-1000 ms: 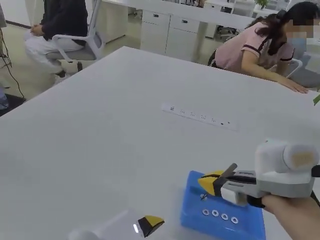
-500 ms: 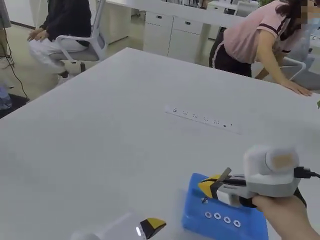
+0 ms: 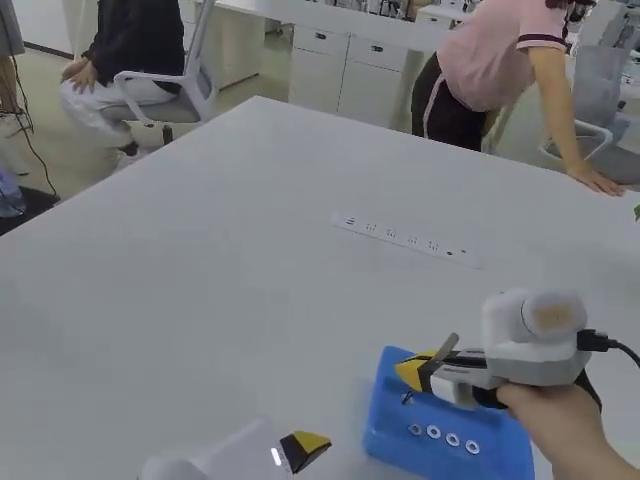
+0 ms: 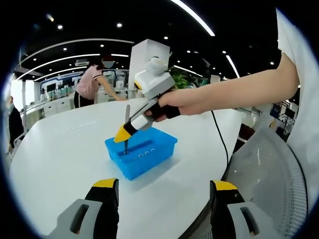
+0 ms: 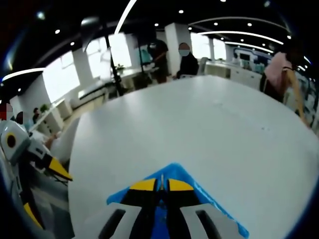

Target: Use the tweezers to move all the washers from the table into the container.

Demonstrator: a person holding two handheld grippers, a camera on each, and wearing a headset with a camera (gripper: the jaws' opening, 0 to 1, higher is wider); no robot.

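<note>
A blue container (image 3: 400, 440) stands near the table's front edge, with several washers (image 3: 442, 437) in a row on its floor. My right gripper (image 3: 412, 368) hovers over its left end, shut on the metal tweezers (image 3: 449, 349), which angle down into the container. In the left gripper view the tweezers (image 4: 126, 130) point straight down into the container (image 4: 149, 162), just left of the washers (image 4: 143, 156). In its own view the right gripper (image 5: 162, 185) has its yellow tips pressed together above the blue container (image 5: 205, 198). My left gripper (image 4: 164, 186) stands open and holds nothing, left of the container (image 3: 305, 446).
A white power strip (image 3: 405, 237) lies across the middle of the table. A person in a pink shirt (image 3: 500, 70) leans on the far right edge with a hand (image 3: 600, 181) on the top. Another person sits on a chair (image 3: 150, 90) at the far left.
The person in pink has risen from leaning low to standing. My right gripper has held over the container with the tweezers, drifting only slightly. The left gripper has stayed put.
</note>
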